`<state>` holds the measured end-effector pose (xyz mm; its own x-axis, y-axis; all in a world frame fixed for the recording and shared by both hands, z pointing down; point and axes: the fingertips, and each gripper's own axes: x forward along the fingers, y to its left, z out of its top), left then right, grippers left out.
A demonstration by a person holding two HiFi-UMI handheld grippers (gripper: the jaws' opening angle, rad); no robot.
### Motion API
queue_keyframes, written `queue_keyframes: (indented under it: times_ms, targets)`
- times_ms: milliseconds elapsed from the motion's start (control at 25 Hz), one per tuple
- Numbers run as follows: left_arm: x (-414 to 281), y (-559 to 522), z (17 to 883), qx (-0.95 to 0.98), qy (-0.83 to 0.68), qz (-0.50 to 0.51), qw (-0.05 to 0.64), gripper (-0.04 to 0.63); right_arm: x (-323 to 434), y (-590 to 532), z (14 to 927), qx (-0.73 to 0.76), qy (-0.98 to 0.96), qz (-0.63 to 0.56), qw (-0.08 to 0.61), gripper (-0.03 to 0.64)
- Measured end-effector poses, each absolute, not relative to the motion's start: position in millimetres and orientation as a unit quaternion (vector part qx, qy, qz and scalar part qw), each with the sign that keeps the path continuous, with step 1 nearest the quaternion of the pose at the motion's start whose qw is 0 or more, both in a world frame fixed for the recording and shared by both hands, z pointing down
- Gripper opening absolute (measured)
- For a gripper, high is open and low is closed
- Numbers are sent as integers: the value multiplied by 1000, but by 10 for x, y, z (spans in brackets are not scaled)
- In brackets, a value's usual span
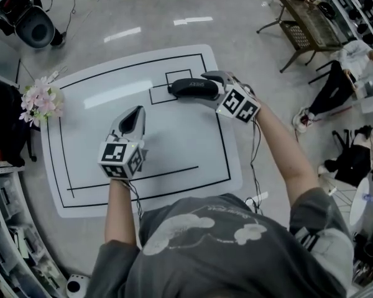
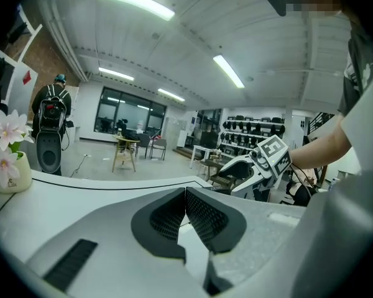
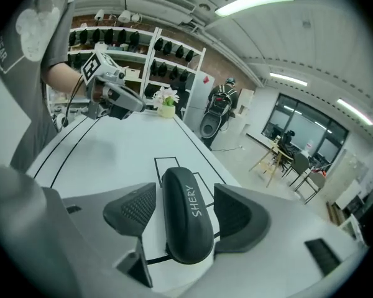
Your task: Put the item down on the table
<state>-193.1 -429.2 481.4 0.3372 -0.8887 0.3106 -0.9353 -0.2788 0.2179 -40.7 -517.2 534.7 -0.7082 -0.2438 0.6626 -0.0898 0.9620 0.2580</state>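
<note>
Holds a dark oblong case (image 1: 189,87) lengthwise in the right gripper (image 3: 184,211) — jaws spread wide, pads snug against both long flanks, by the look of it. Has it over the far part of the white table (image 1: 174,160), above a small printed box (image 3: 168,164); cannot tell whether sitting on the surface or just clear of it. Has the left gripper (image 2: 185,196) pinched shut on nothing, tips meeting, low over the table's middle and well apart from the case.

Likely trouble from here:

Could slip. Smooth, rounded shell, with a good part of the length sticking out past the fingertips, so liable to sag nose-down or twist between the pads.

Could drop and bounce or skid if let go while clear of the table (hard shell on hard top, unlikely to stay put).

Could land askew, partly off the printed box, if released at a slant.

Could get dragged back on withdrawal if opened only a little, pads rubbing the flanks.

Probably safe only once settled flat — then opened fully before backing away.
</note>
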Motion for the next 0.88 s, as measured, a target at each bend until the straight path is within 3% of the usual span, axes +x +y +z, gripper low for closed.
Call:
queue_keyframes:
  times_ms: [600, 880]
  targets:
    - [-1415, -3563, 4270, 818, -557, 33, 141, 3, -145, -4404, 4624, 226, -950, -11, 217, 30]
    - [-1107, -2975, 4160, 815, -562, 40, 137, 2, 96, -3975, 4291, 281, -948, 16, 151, 1]
